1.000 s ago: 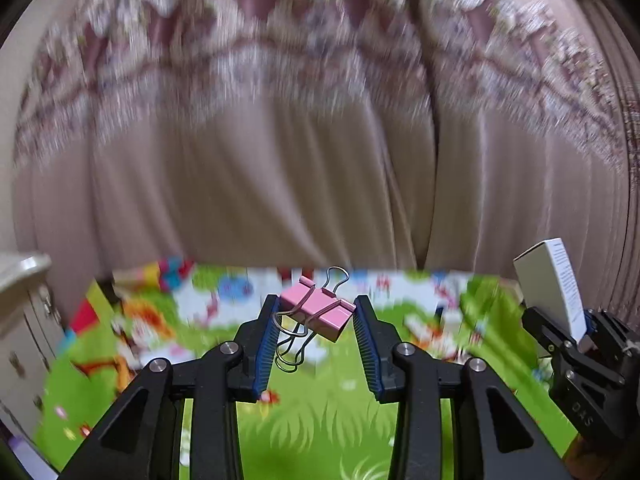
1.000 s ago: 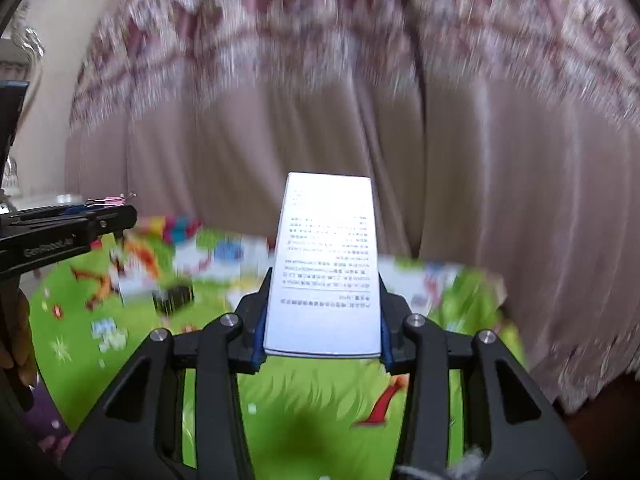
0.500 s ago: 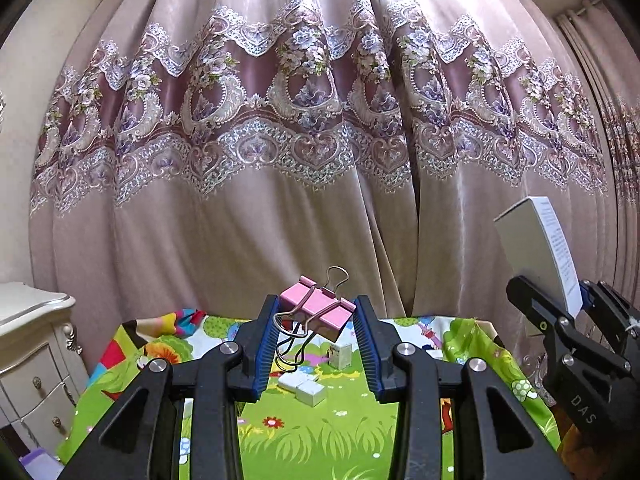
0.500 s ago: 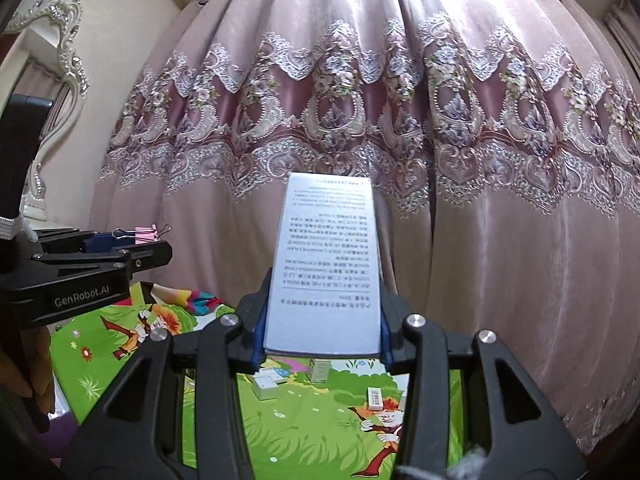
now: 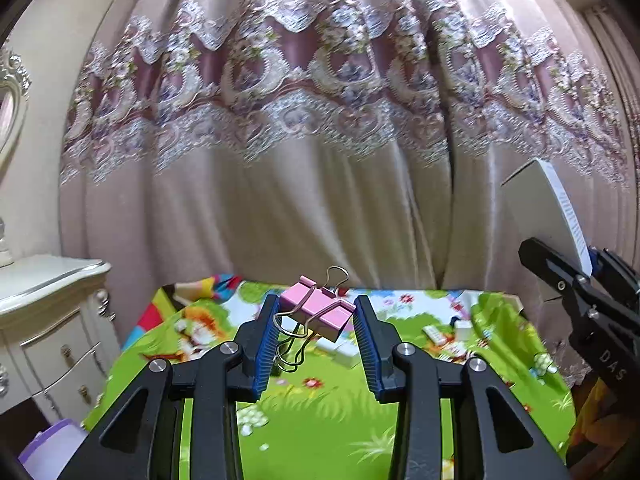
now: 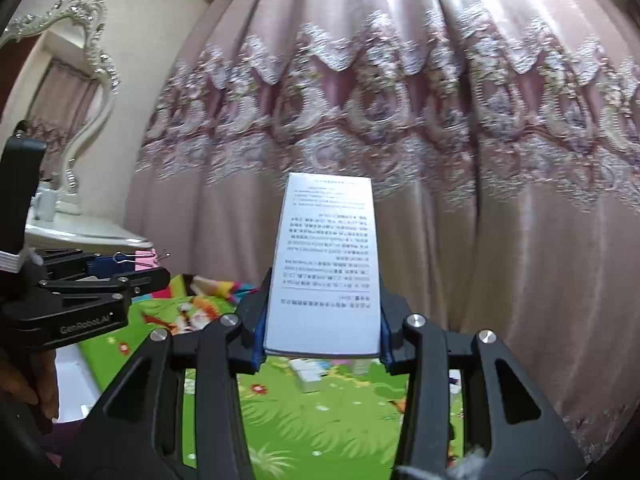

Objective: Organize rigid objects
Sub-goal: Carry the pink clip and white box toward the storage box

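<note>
Pink clip [image 5: 318, 312] sitting tilted between the blue pads [image 5: 266, 344] of the left gripper [image 5: 316, 340], jaws pinching it at both ends, wire loops dangling down on the left side, one loop sticking up. Clip is being held in the air above the mat [image 5: 320, 412].

White box [image 6: 326, 272] standing upright in the right gripper [image 6: 322, 340], jaws clamping its lower sides; printed text facing the camera, upside down. From the left view the same box [image 5: 540, 208] is showing at the right edge, well apart from the clip.

Below both, the green cartoon mat is carrying a few small white boxes [image 5: 346, 354], partly hidden behind the grippers; blurred. Pink curtain [image 5: 320, 120] hanging behind everything. White dresser [image 5: 48, 320] standing left of the mat, ornate mirror [image 6: 84, 80] above it.
</note>
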{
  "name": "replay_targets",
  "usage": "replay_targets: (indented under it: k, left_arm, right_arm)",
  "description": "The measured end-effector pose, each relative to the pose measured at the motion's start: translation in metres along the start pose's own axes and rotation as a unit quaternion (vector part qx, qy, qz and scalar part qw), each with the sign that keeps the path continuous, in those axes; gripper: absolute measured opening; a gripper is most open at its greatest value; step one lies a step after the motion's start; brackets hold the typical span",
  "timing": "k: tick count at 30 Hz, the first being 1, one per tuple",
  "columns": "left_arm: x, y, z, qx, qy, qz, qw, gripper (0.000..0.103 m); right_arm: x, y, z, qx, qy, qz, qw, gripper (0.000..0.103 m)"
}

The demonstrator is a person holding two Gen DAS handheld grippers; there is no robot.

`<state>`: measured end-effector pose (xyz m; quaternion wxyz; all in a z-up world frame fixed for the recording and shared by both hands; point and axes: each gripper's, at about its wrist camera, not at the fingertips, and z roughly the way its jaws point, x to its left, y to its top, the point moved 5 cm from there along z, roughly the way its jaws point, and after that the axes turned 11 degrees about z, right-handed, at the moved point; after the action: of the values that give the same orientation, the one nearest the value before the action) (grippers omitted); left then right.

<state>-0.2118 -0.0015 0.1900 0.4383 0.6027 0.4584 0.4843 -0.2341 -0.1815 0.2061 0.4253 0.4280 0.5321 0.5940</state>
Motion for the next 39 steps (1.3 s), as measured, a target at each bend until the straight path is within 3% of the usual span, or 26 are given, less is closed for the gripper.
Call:
replay_targets:
  k: [10,20,30,37,39]
  left_arm:
    - [0.05,-0.028,-0.021,0.044,0.047,-0.026,0.9976,0.039]
    - [0.107,-0.082,-0.047,0.118,0.088,-0.075,0.9863,0.039]
    - [0.156,-0.14,-0.068,0.204,0.12,-0.136,0.962,0.039]
    - [0.18,-0.177,-0.076,0.25,0.136,-0.163,0.9447,0.039]
    - [0.187,-0.185,-0.079,0.26,0.14,-0.171,0.9401,0.039]
  right_arm:
    - [0.056,-0.011,0.016,0.068,0.099,-0.02,0.993,0.046]
    - [0.118,-0.027,0.027,0.132,0.212,-0.025,0.968,0.046]
    - [0.197,-0.066,0.038,0.242,0.312,-0.069,0.916,0.046]
    - [0.245,-0.102,0.039,0.303,0.35,-0.114,0.879,0.046]
    - [0.255,-0.109,0.039,0.308,0.355,-0.128,0.874,0.046]
